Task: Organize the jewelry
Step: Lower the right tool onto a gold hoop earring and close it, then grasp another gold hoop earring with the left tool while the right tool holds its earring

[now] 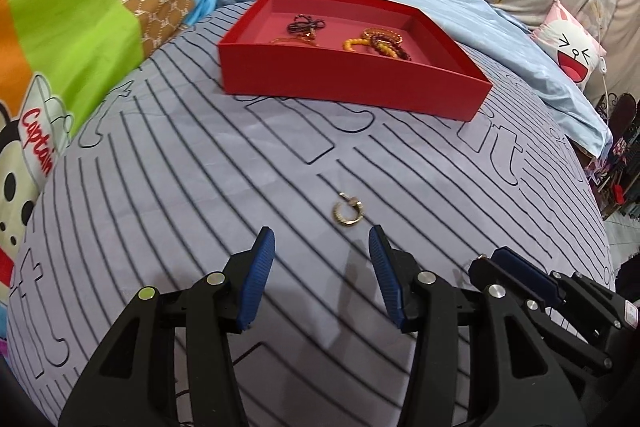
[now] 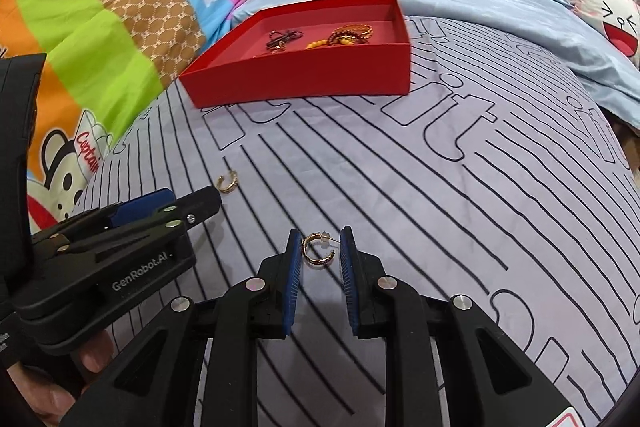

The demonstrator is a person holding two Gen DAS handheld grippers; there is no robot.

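A red box (image 1: 348, 83) on the striped grey bedsheet holds a dark necklace (image 1: 305, 24) and orange and dark bead bracelets (image 1: 378, 41); it also shows in the right wrist view (image 2: 304, 81). A gold hoop earring (image 1: 348, 213) lies on the sheet just ahead of my open left gripper (image 1: 322, 239). A second gold hoop earring (image 2: 318, 250) lies between the fingertips of my open right gripper (image 2: 320, 243), untouched. The first earring (image 2: 228, 182) also shows in the right wrist view, just beyond the left gripper's tip (image 2: 200, 205). The right gripper (image 1: 520, 279) appears at the left view's lower right.
A colourful cartoon quilt (image 1: 80, 27) is bunched along the left. A light blue sheet (image 1: 480, 27) and a cartoon-face pillow (image 1: 572, 55) lie behind and right of the box. The bed edge drops off at the far right (image 1: 616, 195).
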